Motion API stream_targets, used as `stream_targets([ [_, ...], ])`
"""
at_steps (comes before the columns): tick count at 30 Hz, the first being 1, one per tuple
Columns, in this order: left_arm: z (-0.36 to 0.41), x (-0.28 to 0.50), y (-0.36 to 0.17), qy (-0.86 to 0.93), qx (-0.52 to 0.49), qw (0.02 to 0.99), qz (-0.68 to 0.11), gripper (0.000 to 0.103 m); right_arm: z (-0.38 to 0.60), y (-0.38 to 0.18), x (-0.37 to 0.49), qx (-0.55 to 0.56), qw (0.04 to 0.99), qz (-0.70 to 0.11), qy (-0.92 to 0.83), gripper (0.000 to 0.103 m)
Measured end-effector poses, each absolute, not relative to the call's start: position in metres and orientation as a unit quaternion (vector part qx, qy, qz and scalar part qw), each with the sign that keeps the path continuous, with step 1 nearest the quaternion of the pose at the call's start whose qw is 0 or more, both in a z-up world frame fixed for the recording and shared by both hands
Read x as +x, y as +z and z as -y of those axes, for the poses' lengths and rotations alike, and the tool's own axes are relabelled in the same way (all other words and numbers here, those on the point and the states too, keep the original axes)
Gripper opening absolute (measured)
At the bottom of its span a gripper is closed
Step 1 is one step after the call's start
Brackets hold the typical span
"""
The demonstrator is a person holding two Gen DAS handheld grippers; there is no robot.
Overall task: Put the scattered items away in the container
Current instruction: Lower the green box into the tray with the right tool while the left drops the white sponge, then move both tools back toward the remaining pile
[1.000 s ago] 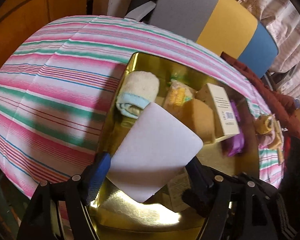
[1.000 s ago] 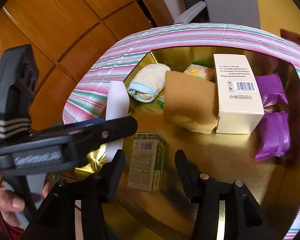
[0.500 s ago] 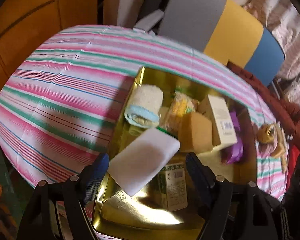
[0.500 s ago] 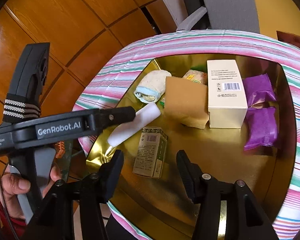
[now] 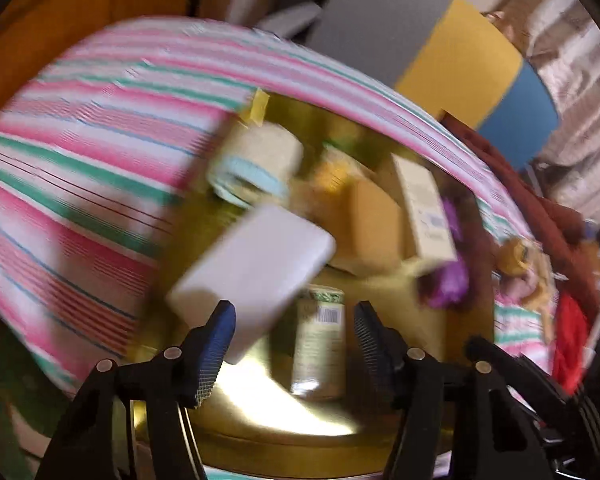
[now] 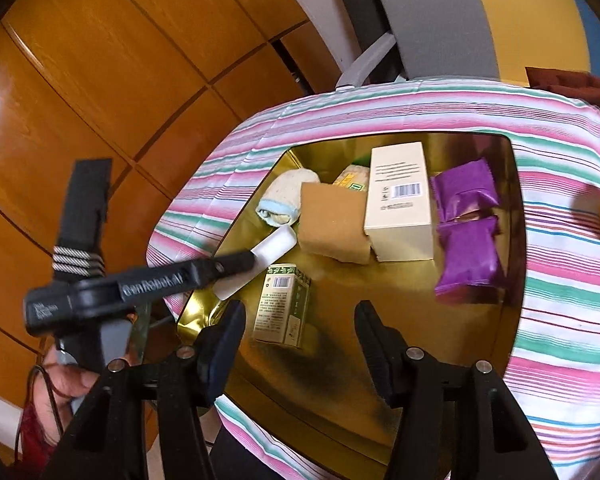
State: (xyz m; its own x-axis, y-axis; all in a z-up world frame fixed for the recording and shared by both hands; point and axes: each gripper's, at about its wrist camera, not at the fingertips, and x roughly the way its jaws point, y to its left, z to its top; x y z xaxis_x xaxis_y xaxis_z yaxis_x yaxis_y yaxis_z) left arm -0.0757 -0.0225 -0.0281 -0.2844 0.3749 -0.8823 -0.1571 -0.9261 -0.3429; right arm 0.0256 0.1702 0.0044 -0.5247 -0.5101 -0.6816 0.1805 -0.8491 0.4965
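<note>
A gold tray (image 6: 340, 368) sits on the striped tablecloth and holds a rolled towel (image 6: 282, 200), a brown sponge (image 6: 332, 224), a cream box (image 6: 400, 208), two purple packets (image 6: 466, 256) and a green box (image 6: 280, 306). A white pad (image 5: 256, 264) lies in the tray's left part, free of my left gripper (image 5: 292, 344), whose jaws are open just behind it. It also shows in the right wrist view (image 6: 260, 260). My right gripper (image 6: 300, 348) is open and empty above the tray's near edge.
A yellow toy (image 5: 516, 258) lies on the striped cloth (image 5: 80, 168) right of the tray. A grey, yellow and blue chair (image 5: 440, 44) stands behind the table. Wooden panels (image 6: 100, 80) are at the left.
My left gripper let go of the white pad, which now lies in the tray. Both grippers have pulled back and up from the tray.
</note>
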Motion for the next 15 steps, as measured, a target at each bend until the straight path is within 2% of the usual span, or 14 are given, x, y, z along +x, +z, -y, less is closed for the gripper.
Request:
stream_targets([
  [5,0.023,-0.075,-0.033,0.791,-0.58,0.159,0.114,0.061,-0.182,0.01,0.032,0.435,0.198,0.195,-0.856,0.058],
  [12,0.039,-0.065,-0.002,0.825,-0.53,0.125,0.149,0.063,-0.214,0.02,0.042,0.414,0.176,0.213,-0.867,0.058],
  [15,0.037,-0.059,0.005,0.83,-0.518,0.129,0.163,0.063,-0.229,0.022,0.046,0.409,0.163,0.221,-0.87,0.062],
])
